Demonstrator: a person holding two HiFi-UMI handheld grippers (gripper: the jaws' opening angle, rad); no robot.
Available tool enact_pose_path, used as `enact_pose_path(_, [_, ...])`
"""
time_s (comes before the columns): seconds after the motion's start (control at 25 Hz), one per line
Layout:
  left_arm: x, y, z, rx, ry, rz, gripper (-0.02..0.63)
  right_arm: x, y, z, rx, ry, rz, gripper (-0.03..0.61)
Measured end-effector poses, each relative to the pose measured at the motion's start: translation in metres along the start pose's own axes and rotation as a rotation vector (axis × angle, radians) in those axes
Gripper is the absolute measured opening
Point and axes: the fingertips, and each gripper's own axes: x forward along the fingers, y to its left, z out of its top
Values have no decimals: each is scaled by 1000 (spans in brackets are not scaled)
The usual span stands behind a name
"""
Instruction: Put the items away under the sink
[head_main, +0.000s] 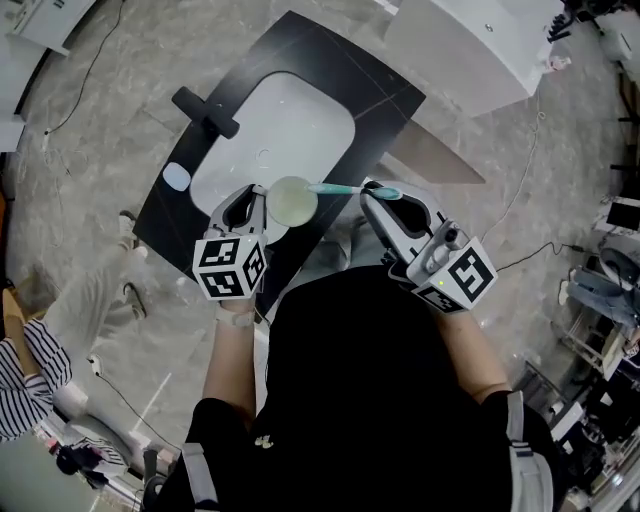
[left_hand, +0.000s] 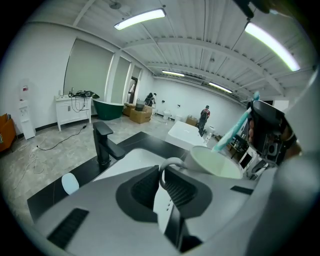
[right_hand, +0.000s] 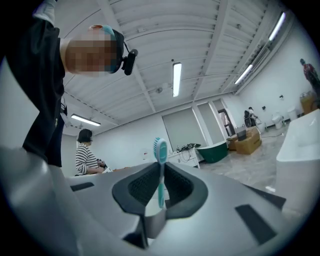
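Two claws are up over the front edge of a black counter (head_main: 375, 98), each with something in it. The left claw (head_main: 258, 198) is pinched on the loop handle of a pale cup (head_main: 291, 201). In the left gripper view, the left claw (left_hand: 162, 174) has its jaws closed on that handle, and the cup (left_hand: 216, 163) sits just past them with its open mouth tipped toward the camera. The right claw (head_main: 376, 191) is clamped on a teal toothbrush (head_main: 342, 188). In the right gripper view, the right claw (right_hand: 160, 184) has its jaws pressed against the stem, and the toothbrush (right_hand: 160, 152) stands upright between them with its head above the jaw tips.

From the head view the toothbrush lies across the gap between the claws, one end at the right claw and the other reaching the cup's rim. I cannot tell whether it touches the cup. In the left gripper view the toothbrush (left_hand: 234, 132) slants up and to the right from the cup's far side.

Beyond the cup, a white sink (head_main: 290, 125) is set in the counter, with a black faucet (head_main: 206, 112) at its far left. A small pale oval (head_main: 176, 177) lies on the counter near the sink's left end, well apart from the claws. A person in a striped top (right_hand: 86, 156) stands off to the left.
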Motion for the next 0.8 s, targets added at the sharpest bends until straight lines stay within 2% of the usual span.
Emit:
enact_pose_path(0.2, [13,-16,-1,45,20,-37,46,-34,-27,22,1,-71,-122,49])
enact_pose_path(0.36, [25,-33,0,57,30,-49,48,-74,-57,26,-21,-75,-221,49])
enact_pose_path(0.8, [63,-134,-1,115,67,-92,48,-197,-116,37,8,-133,-359,48])
